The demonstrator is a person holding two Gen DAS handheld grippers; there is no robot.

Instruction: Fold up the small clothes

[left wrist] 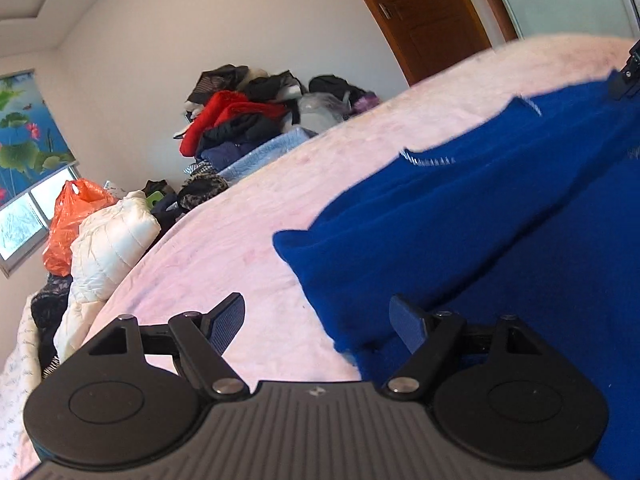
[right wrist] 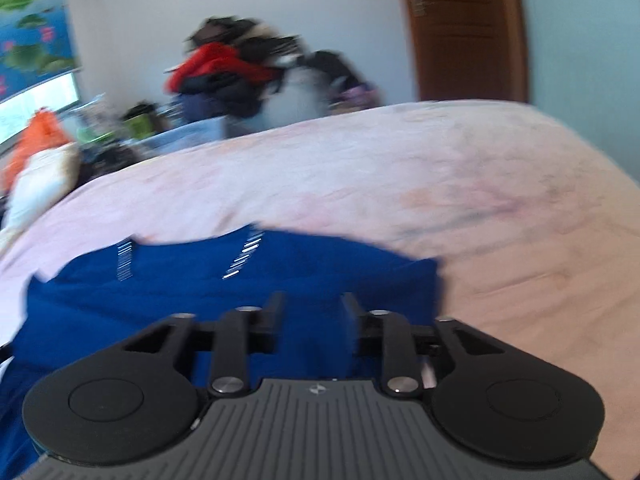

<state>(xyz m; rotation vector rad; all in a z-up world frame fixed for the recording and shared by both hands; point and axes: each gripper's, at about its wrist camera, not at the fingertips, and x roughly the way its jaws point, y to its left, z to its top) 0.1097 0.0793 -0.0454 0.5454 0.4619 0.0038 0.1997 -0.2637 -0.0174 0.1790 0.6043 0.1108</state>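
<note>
Garment (left wrist: 480, 216) beside open left claw (left wrist: 316, 320), touching.

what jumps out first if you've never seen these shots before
The bright blue garment grabs the eye, spread on the pale pink bed cover just ahead of both claws. The left claw stands open at its near left edge; the right claw sits over the cloth, jaws apart, though that view is blurred. Behind the bed a messy clothes pile with a red piece leans on the wall, near an orange plastic bag.
</note>
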